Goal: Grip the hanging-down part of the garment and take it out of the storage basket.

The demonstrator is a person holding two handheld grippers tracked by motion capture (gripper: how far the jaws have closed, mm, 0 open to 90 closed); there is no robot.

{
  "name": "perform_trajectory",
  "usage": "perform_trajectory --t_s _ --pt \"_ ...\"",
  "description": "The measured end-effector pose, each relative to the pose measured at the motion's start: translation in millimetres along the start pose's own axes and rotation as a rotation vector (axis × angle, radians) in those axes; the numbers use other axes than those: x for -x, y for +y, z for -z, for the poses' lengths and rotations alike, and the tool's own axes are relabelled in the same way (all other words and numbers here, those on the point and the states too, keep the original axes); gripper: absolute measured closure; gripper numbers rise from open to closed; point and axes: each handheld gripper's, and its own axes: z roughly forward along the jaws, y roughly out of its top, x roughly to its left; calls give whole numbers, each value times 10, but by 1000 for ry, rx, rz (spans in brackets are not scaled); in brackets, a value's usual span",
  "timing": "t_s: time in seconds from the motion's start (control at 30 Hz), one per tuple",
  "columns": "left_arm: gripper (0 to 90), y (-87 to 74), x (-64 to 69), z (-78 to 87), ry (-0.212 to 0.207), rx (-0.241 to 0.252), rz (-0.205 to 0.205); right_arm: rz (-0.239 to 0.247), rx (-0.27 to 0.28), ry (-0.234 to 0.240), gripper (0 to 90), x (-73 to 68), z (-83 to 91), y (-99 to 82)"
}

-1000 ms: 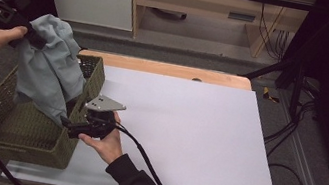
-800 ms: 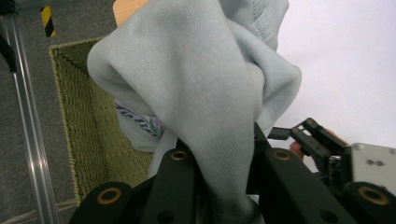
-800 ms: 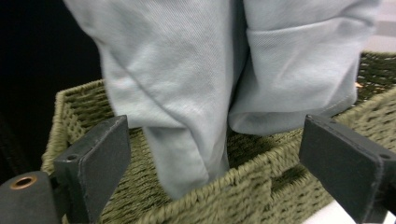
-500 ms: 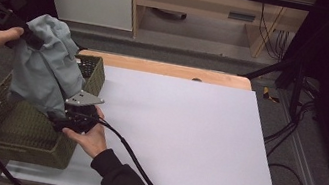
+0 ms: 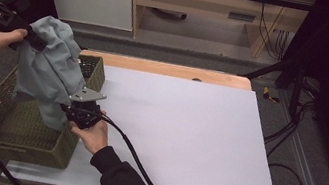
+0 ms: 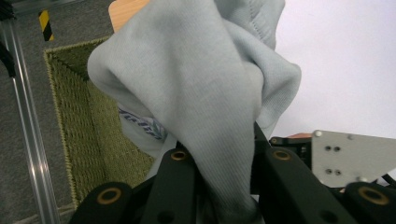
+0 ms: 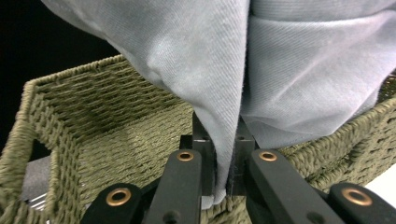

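Currently: grey garment [image 5: 47,68] hangs lengthwise, top clamped in the raised left hand-held gripper [image 5: 34,40], lower edge pinched by the right hand-held gripper [image 5: 69,107] below it. Woven basket [image 5: 5,121] sits directly beneath both, on the table [image 5: 197,128].

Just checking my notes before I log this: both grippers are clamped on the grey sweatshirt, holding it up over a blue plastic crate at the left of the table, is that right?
Not quite: it is no blue plastic crate but an olive-green woven basket, as the high view shows. The rest stands: the left gripper and the right gripper are both clamped on the grey sweatshirt, holding it up over the basket at the left of the table.
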Motion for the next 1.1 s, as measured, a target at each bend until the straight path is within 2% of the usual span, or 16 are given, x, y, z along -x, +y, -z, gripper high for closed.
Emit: perform_trajectory --t_s 0.13,0.37,0.43,0.5,0.53,0.57,0.77,0.87,0.9,1.1 --pt "789 -17 -37 25 -2 8 10 -7 17 13 859 8 95 24" --pt "789 -49 -79 69 -1 24 22 12 82 10 860 93 415 153" --pt "789 -50 -82 68 -1 25 22 7 98 5 860 116 516 196" --pt "789 -48 -81 62 -3 24 22 35 121 -5 860 156 616 236" --pt "789 -47 -79 57 -6 24 22 19 123 -8 861 154 679 263" --pt "789 -44 -76 53 -6 25 20 24 130 -11 861 166 732 287" --pt "789 -28 -29 14 -9 20 12 75 158 -44 861 197 1006 423" --pt "789 -21 -12 7 -10 20 9 80 165 -54 861 203 1071 463" --pt "789 -16 1 3 -13 22 8 87 182 -62 861 206 1152 516" --pt "789 -10 40 -30 -33 18 -3 103 234 -81 862 208 1366 664"
